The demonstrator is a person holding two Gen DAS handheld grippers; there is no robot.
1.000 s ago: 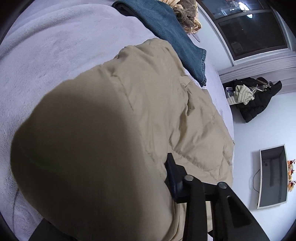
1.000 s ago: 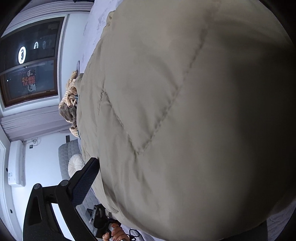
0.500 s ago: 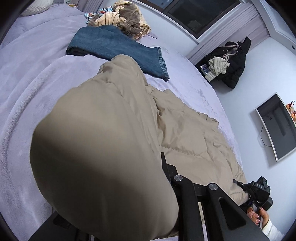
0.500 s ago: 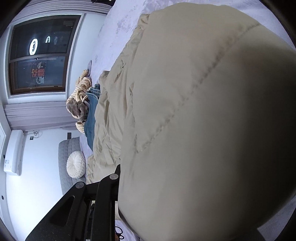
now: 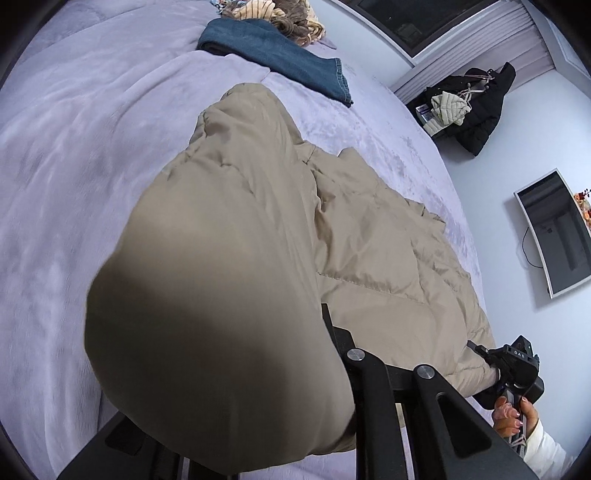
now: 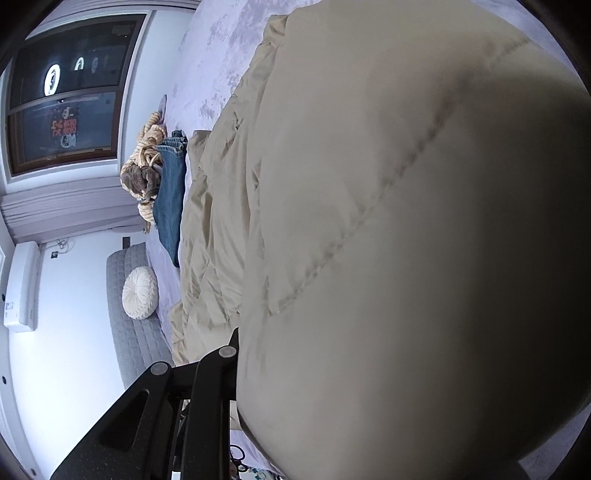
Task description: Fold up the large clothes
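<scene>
Bulging close to both lenses, a beige quilted jacket (image 5: 229, 302) fills most of each view; its smooth, slightly shiny shell is puffed into soft panels by stitched seams, and the rest of it trails back in wrinkled folds across the bed (image 5: 74, 155), which is covered in a plush lilac blanket with a velvety nap. The left tongs (image 5: 325, 332) are clamped on a fold of the jacket near the camera, one black finger showing beside the padding. The right tongs (image 5: 476, 350) pinch the jacket's far edge, and the letters "DAS" can be read on their black body, held by a hand (image 5: 511, 421) in a white sleeve. Folded blue denim jeans (image 5: 280, 59) lie further up the bed beside a heap of tan and brown knitwear (image 5: 280, 14). A round, pleated cream cushion (image 6: 140, 293) rests against a grey quilted headboard (image 6: 129, 332).
</scene>
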